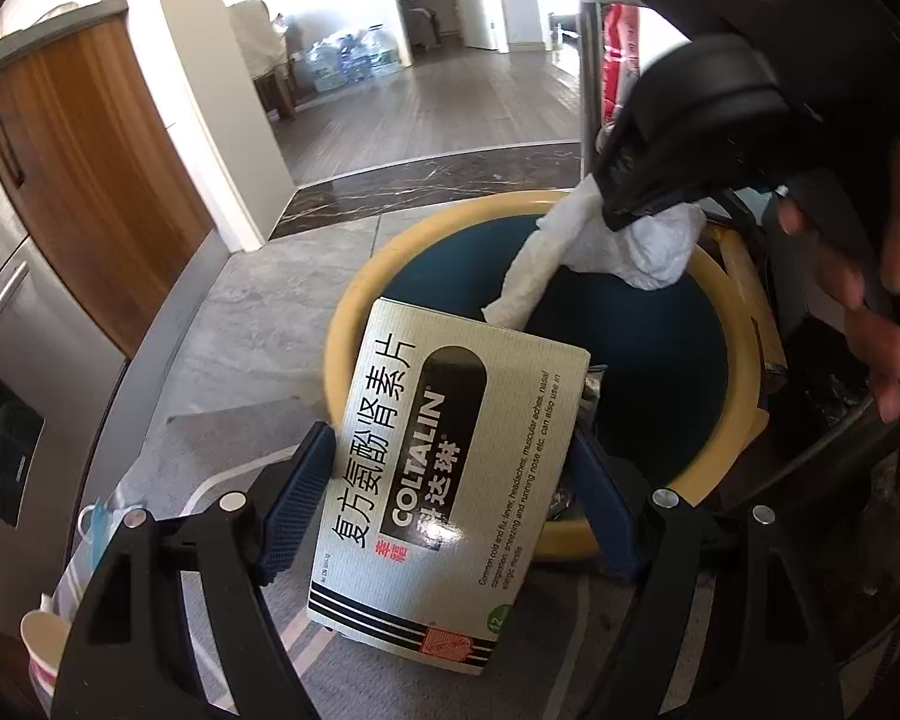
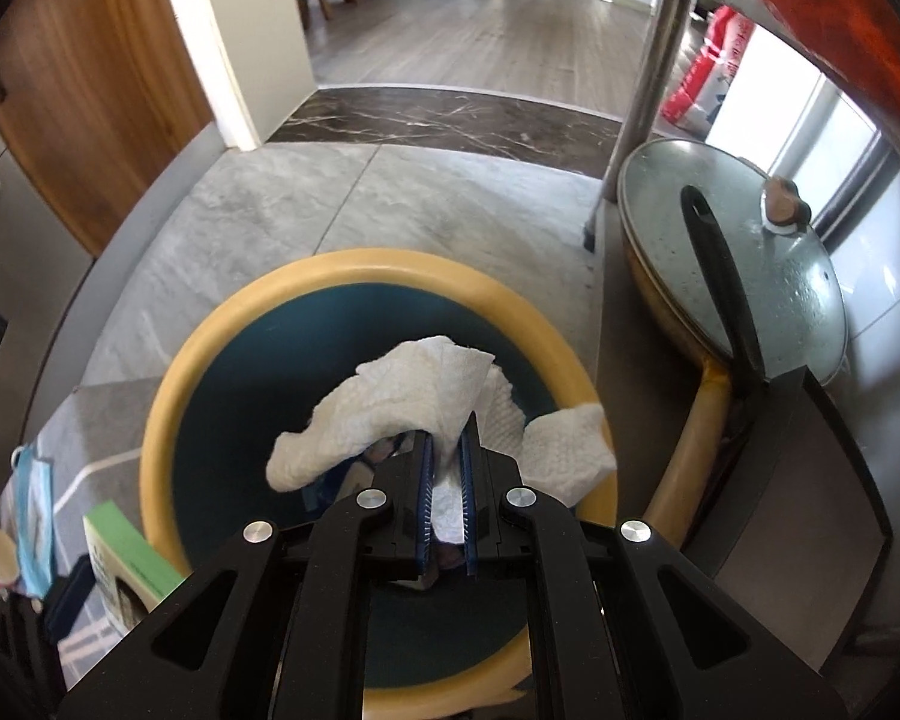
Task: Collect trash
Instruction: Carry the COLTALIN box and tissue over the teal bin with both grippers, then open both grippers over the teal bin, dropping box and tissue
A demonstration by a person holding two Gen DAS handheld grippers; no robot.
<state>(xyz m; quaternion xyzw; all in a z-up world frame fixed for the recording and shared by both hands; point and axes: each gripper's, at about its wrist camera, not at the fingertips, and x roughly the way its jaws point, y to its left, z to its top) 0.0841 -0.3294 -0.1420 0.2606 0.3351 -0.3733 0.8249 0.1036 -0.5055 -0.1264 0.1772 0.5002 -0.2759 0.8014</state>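
Observation:
My left gripper (image 1: 450,480) is shut on a white Coltalin medicine box (image 1: 450,468) and holds it at the near rim of a round bin (image 1: 354,324) with a yellow rim and dark blue inside. My right gripper (image 2: 447,474) is shut on a crumpled white paper towel (image 2: 390,408) and holds it over the bin's opening (image 2: 168,396). In the left wrist view the right gripper (image 1: 648,198) with the towel (image 1: 630,240) hangs over the bin's far side. The medicine box's green edge (image 2: 132,546) shows at the left of the right wrist view.
A lidded frying pan (image 2: 750,276) with a black handle sits on a dark surface right of the bin. A blue face mask (image 2: 30,510) and a paper cup (image 1: 45,642) lie on a mat at the left. A wooden cabinet (image 1: 90,168) and a metal table leg (image 2: 642,90) stand around.

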